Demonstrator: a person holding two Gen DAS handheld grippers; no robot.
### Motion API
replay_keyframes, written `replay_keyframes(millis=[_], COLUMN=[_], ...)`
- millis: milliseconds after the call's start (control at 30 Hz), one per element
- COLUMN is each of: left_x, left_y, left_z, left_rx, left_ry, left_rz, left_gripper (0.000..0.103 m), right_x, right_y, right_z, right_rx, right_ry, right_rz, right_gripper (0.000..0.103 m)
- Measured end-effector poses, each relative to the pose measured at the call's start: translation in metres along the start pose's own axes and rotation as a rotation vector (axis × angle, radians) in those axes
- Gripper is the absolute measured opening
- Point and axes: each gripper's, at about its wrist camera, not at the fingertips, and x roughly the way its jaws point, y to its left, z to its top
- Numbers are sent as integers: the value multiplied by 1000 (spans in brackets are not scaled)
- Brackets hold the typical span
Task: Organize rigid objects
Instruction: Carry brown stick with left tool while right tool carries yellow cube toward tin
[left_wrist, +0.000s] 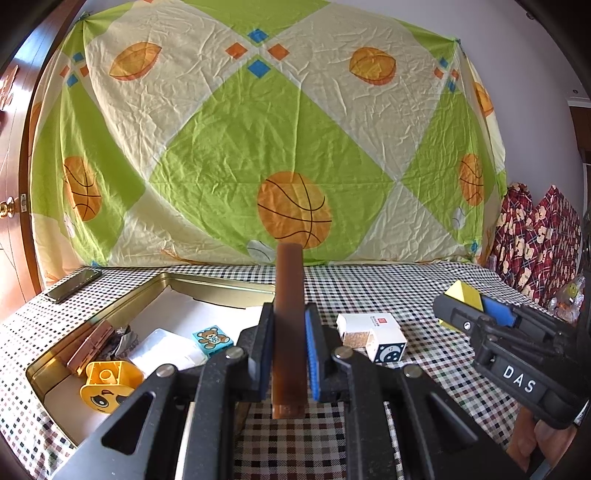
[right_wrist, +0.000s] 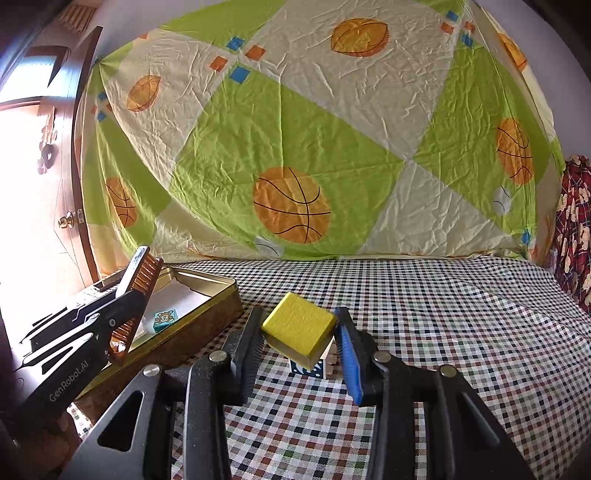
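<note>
My left gripper (left_wrist: 289, 347) is shut on a flat brown comb-like bar (left_wrist: 290, 295) that stands upright between its pads, just right of the gold tin tray (left_wrist: 218, 291). Seen from the right wrist, the same left gripper (right_wrist: 129, 295) holds the brown bar (right_wrist: 142, 277) over the gold tin tray (right_wrist: 207, 295). My right gripper (right_wrist: 299, 332) is shut on a yellow block (right_wrist: 299, 325), held tilted above the checked cloth. From the left wrist that right gripper (left_wrist: 476, 306) shows at the right with the yellow block (left_wrist: 463, 295).
In the tray lie a teddy-print block (left_wrist: 212, 339), a yellow face-print piece (left_wrist: 109, 384), a white box (left_wrist: 166, 347) and a copper-coloured piece (left_wrist: 92, 343). A white box with a star-print block (left_wrist: 373, 336) sits on the cloth. A phone (left_wrist: 72, 284) lies far left.
</note>
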Motion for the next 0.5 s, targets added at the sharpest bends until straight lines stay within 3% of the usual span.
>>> replay_keyframes(millis=[500], left_x=[-8], left_y=[9], left_z=[-1], left_rx=[-6], left_ry=[-9], left_rz=[18], left_gripper=[14], right_x=[-3], right_y=[11], right_z=[0], right_rx=[-23], right_ry=[-21], right_rz=[52], right_gripper=[40])
